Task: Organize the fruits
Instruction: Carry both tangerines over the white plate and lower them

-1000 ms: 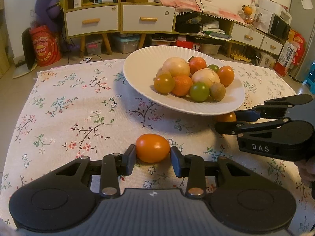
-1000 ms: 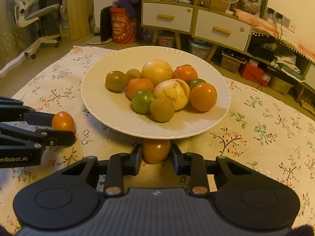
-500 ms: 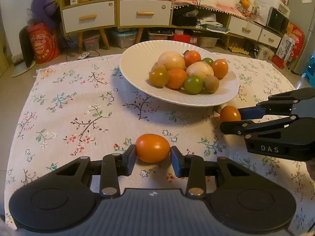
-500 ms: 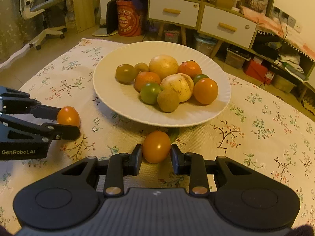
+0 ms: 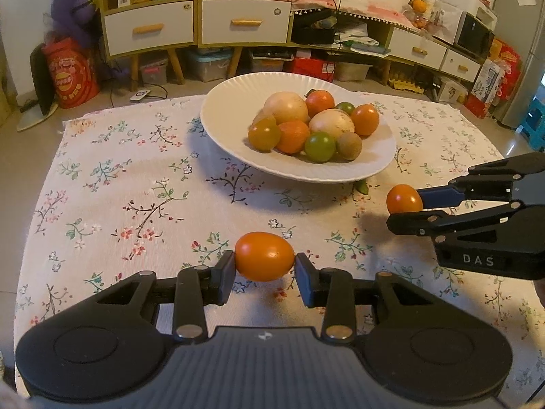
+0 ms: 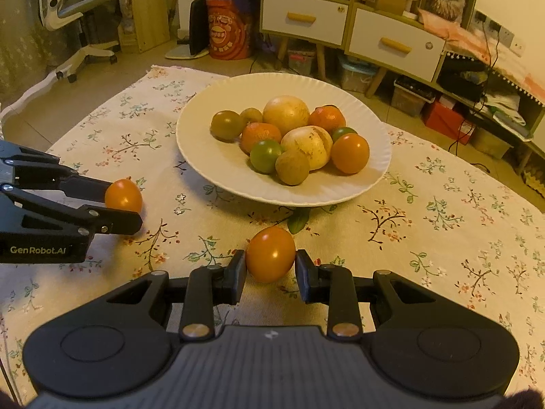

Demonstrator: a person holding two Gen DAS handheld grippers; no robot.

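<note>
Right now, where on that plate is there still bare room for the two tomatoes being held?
The white plate is bare on its left half, beside the olive-green tomato, and along its near rim. Its middle and right are crowded with the fruit pile. The floral tablecloth left of the plate is also free.
</note>
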